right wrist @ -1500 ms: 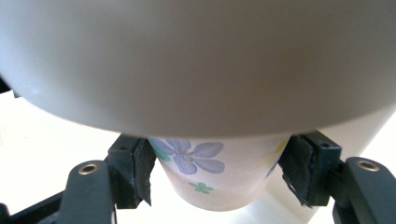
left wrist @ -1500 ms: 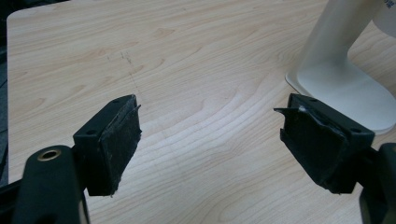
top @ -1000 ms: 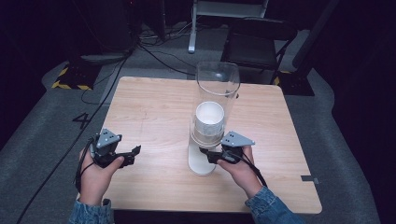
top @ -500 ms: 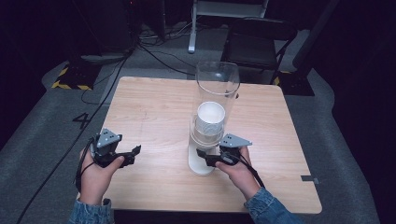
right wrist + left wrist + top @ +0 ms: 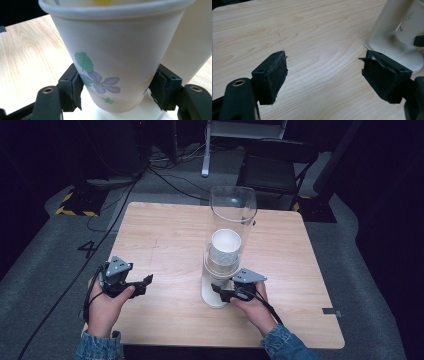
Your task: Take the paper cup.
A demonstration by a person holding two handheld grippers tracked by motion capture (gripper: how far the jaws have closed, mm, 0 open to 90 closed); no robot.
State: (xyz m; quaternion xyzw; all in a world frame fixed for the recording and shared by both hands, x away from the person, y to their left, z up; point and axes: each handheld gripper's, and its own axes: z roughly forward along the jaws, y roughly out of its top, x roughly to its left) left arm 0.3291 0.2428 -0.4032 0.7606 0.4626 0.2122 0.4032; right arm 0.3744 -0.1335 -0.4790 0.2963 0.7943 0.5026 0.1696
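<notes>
Here the right tool (image 5: pixel 117 91) grips a flowered paper cup (image 5: pixel 117 50) — the left tool (image 5: pixel 324 75) gapes, holding nothing.

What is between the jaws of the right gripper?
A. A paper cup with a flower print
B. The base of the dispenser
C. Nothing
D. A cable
A: in the right gripper view the pads of the right gripper press on both sides of the cup, low on its wall.

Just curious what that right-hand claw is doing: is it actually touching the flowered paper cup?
Touching. The right gripper view shows the right gripper with both black pads pressed against the lower sides of the cup, no gap on either side.
</notes>
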